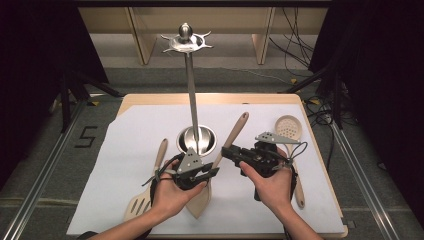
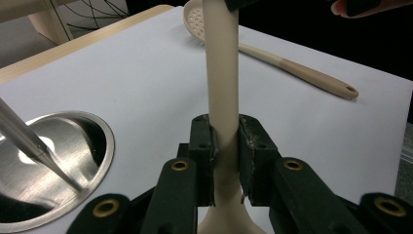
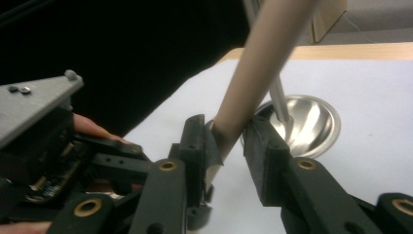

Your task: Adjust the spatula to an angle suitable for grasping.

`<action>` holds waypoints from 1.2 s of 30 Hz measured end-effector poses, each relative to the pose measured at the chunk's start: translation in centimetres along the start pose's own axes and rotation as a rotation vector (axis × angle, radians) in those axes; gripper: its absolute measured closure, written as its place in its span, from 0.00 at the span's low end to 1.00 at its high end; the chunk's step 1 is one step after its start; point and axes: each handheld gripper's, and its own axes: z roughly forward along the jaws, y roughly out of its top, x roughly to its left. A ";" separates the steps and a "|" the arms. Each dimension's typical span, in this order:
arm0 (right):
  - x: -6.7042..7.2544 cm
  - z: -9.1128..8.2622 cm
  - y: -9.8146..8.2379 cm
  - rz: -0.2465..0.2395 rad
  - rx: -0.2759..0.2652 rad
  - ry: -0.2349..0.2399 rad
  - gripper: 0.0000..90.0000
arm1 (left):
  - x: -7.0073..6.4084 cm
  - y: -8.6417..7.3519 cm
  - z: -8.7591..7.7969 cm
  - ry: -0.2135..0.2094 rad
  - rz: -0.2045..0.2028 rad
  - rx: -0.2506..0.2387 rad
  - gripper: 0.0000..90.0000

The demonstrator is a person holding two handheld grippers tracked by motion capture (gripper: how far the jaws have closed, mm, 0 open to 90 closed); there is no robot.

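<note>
A long beige spatula (image 1: 235, 131) lies slanted over the white sheet, blade toward me and handle pointing to the far right. My left gripper (image 1: 212, 173) is shut on its narrow neck just above the blade; in the left gripper view both pads (image 2: 207, 151) press on the spatula (image 2: 223, 73). My right gripper (image 1: 226, 150) comes in from the right and has the handle's middle between its jaws. In the right gripper view the pads (image 3: 199, 141) of the right gripper (image 3: 226, 139) touch both sides of the spatula (image 3: 263, 63).
A steel utensil stand has its round base (image 1: 210, 141) just behind the grippers, and its pole (image 1: 192, 100) rises to a hooked top. A slotted turner (image 1: 145, 197) lies at the left. A perforated skimmer (image 1: 288, 127) lies at the right, near the table edge (image 1: 320, 150).
</note>
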 end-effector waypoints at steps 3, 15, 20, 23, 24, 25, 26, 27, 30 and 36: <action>0.4 0.1 0.3 0.001 -0.007 0.004 0.81 | -0.3 0.2 0.1 0.006 0.023 0.006 0.86; 1.9 -0.4 1.9 -0.092 -0.006 0.034 0.85 | 0.4 1.5 -0.2 -0.096 0.042 -0.085 0.70; 2.1 -1.0 2.7 -0.219 0.055 0.139 0.85 | 1.4 2.3 -0.9 -0.290 0.078 -0.111 0.58; 2.2 -1.5 3.3 -0.326 0.100 0.284 0.85 | 2.0 2.6 -1.1 -0.426 0.055 -0.120 0.58; 2.5 -1.8 3.4 -0.301 0.131 0.298 0.85 | 2.0 2.6 -1.1 -0.455 0.045 -0.120 0.60; 2.5 -1.8 3.4 -0.301 0.131 0.298 0.85 | 2.0 2.6 -1.1 -0.455 0.045 -0.120 0.61; 2.5 -1.7 3.4 -0.330 0.117 0.314 0.85 | 2.1 2.6 -1.2 -0.479 0.042 -0.127 0.61; 2.3 -1.6 3.5 -0.377 0.112 0.350 0.85 | 2.2 2.6 -1.2 -0.499 0.035 -0.132 0.66; 2.3 -1.8 3.4 -0.363 0.143 0.374 0.85 | 2.2 2.5 -1.4 -0.538 0.015 -0.128 0.74; 2.1 -2.0 3.3 -0.330 0.136 0.388 0.85 | 1.9 2.5 -1.7 -0.543 0.002 -0.129 0.85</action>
